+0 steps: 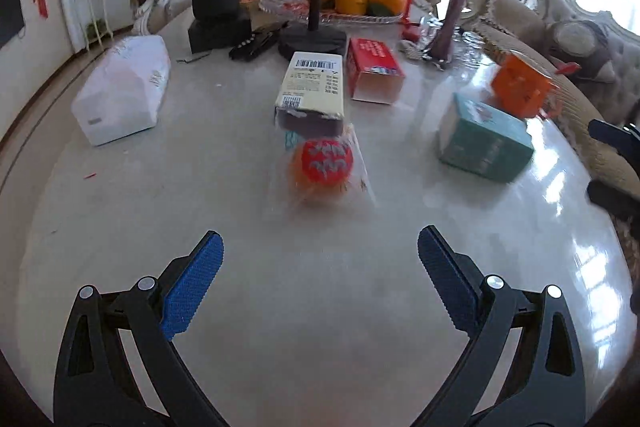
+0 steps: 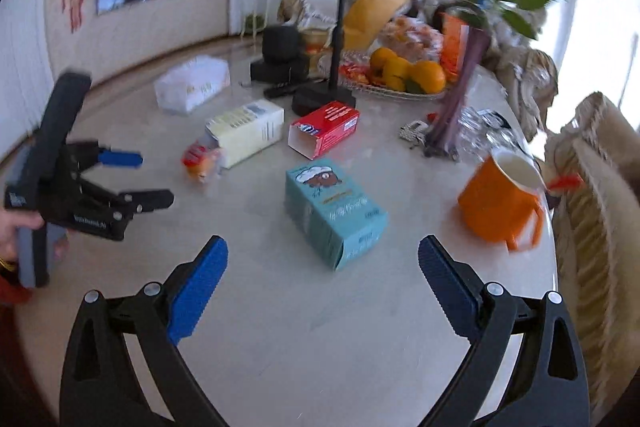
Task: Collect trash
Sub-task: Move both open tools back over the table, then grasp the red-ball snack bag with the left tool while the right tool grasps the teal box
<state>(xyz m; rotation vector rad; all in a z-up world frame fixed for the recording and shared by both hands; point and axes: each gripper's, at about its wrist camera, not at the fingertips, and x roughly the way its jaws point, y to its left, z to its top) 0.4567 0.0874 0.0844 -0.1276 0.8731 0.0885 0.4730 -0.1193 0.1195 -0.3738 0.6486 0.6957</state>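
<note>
1. Left gripper (image 1: 320, 255): jaws wide apart, holding nothing, above the table (image 1: 120, 207).
2. Right gripper (image 2: 323, 259): jaws wide apart, holding nothing.
3. Teal box (image 2: 334, 211), yellow box (image 2: 246, 131), red box (image 2: 326, 129) and wrapper (image 1: 322, 167) lie on the table.

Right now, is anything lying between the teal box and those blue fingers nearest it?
No. In the right wrist view, only bare tabletop separates the teal box from the open, empty right gripper.
</note>
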